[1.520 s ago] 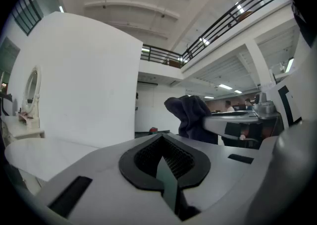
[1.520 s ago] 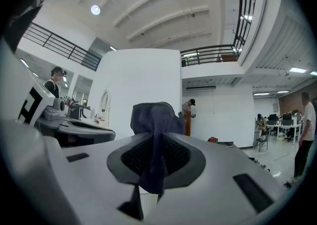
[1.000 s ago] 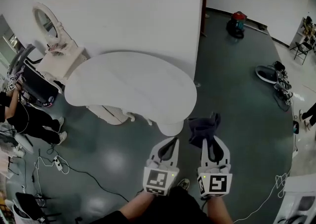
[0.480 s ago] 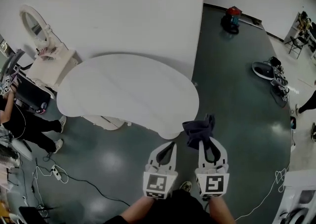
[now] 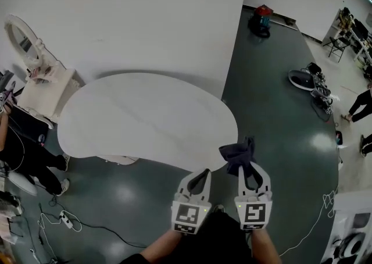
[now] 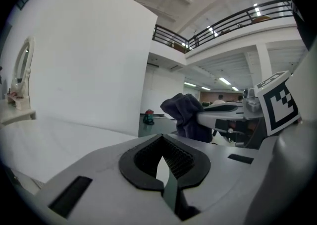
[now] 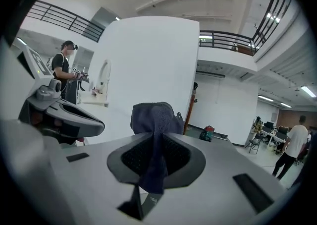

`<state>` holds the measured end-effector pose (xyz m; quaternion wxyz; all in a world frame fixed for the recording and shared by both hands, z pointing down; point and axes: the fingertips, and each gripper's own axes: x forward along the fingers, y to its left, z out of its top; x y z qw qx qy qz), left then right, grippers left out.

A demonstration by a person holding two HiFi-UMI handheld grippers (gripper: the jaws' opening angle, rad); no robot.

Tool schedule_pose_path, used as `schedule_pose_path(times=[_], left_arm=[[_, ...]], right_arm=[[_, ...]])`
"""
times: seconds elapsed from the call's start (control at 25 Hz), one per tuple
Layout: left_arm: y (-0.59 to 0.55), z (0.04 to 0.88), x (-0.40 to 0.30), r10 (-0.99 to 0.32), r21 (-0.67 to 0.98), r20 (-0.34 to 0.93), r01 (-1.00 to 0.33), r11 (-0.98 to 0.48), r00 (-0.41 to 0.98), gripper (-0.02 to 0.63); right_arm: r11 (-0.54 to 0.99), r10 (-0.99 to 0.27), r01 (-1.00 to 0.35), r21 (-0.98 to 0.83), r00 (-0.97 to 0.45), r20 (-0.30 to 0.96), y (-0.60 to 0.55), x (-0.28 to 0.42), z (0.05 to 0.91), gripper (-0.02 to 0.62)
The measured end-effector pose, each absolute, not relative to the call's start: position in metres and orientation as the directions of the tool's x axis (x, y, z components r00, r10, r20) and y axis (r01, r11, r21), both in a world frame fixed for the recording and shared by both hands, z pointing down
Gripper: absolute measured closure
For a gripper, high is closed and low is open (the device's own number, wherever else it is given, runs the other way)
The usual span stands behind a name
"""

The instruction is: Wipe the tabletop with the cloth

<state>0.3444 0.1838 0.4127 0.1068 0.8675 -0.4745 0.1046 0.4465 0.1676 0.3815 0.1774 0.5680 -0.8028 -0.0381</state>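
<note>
Fingers [image 7: 130,155] on the right gripper [image 5: 248,168] are pinched tight on a dark blue-grey cloth [image 5: 238,153]. It bunches up above the tips and a limp fold hangs down between the ribbed black pads. Left gripper [image 5: 200,174] has its fingers [image 6: 148,158] closed together with nothing in them. Cloth is up in the air just off the near right edge of the white counter [image 5: 145,117], not touching it as far as I can tell. So imo the pickup is done, wiping hasn't started, and the whole top is left to do. Counter is a smooth matte white slab, rounded and kinda kidney-shaped, backed against a white wall panel [image 5: 145,18]. Cloth looks soft and fine-knit, microfibre-ish. Floor [image 5: 279,111] is glossy dark grey-green.
</note>
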Motion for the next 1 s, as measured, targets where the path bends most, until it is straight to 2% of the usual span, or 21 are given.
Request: schedule_pose_path(times=[0.28,0.52,0.84,1.0], left_arm=[[0.145,0.427,0.349,-0.775,0.124,0.316,-0.834,-0.538,0.547,0.603],[0.091,0.443,0.358,-0.765,0.114,0.369,-0.842,-0.527,0.528,0.603],[0.045,0.468,0.366,-0.751,0.139,0.443,-0.865,-0.482,0.49,0.603],[0.046,0.482,0.37,-0.727,0.153,0.476,-0.86,-0.486,0.495,0.603]], right_arm=[[0.372,-0.913,-0.886,0.276,-0.295,0.283,0.118,0.455,0.389,0.555],[0.41,-0.873,-0.885,0.221,-0.311,0.376,0.046,0.473,0.428,0.555],[0.574,-0.733,-0.778,0.255,-0.35,0.583,-0.038,0.489,0.533,0.554],[0.633,-0.67,-0.736,0.24,-0.366,0.646,-0.059,0.487,0.574,0.554]])
